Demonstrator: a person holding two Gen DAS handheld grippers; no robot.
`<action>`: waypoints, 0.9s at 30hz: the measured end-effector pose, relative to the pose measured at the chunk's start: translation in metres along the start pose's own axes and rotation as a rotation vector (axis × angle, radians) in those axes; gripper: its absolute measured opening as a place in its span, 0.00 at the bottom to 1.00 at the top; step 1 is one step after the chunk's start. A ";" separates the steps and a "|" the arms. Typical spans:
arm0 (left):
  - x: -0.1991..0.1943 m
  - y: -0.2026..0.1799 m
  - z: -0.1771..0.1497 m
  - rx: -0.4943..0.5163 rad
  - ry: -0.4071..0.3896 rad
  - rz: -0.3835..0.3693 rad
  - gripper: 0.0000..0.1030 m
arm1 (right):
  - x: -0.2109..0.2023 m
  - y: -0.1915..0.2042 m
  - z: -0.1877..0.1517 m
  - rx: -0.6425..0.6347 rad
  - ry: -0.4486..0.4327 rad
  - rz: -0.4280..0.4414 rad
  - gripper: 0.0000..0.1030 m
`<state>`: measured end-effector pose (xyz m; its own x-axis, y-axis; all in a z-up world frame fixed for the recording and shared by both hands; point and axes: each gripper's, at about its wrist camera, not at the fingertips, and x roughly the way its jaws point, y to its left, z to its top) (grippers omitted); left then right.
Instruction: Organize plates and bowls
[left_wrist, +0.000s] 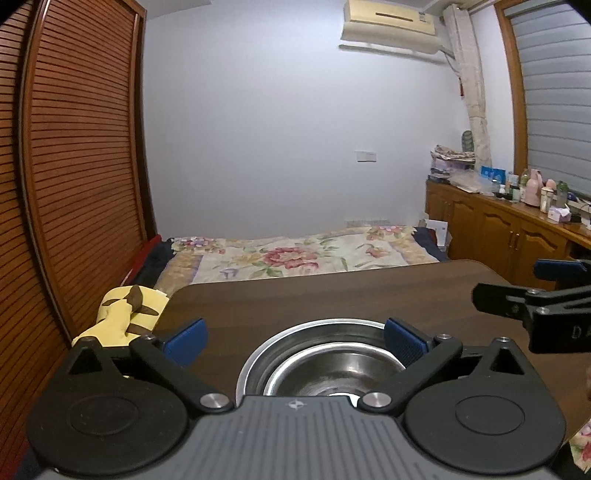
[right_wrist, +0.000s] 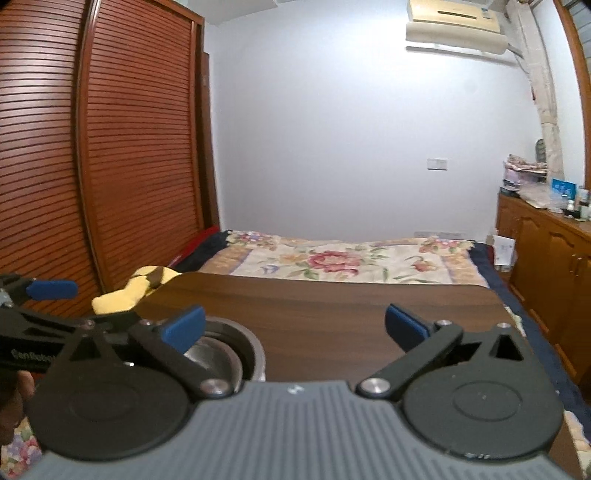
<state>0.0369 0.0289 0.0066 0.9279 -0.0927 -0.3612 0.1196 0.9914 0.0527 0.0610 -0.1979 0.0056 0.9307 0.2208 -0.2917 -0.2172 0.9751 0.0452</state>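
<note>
The left tool (left_wrist: 293, 338) stands spread wide and empty, hovering over the nested steel bowls (left_wrist: 325, 363) on the table (left_wrist: 332, 295), just below its fingertips. The right tool (right_wrist: 293, 328) is likewise released, the bowls (right_wrist: 225, 350) under its left finger. The stack looks set down; next, find any remaining dish and approach it open.

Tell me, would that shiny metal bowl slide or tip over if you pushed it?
The bowl would probably slide, since it looks like smooth steel on a polished table. It seems wide and low, so tipping is unlikely. It is likely stiff and light, and perhaps slippery to pinch at the rim.
</note>
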 end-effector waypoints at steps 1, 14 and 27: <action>-0.002 -0.001 0.001 -0.003 -0.006 0.004 1.00 | -0.002 -0.001 0.000 0.001 -0.001 -0.008 1.00; -0.018 -0.009 -0.001 -0.010 -0.021 0.021 1.00 | -0.025 -0.009 -0.002 0.002 -0.011 -0.083 1.00; -0.027 -0.014 -0.008 -0.009 -0.012 0.044 1.00 | -0.031 -0.017 -0.005 0.003 -0.013 -0.124 1.00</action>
<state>0.0071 0.0178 0.0082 0.9364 -0.0498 -0.3475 0.0751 0.9954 0.0598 0.0342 -0.2211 0.0094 0.9541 0.0991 -0.2827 -0.0996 0.9949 0.0128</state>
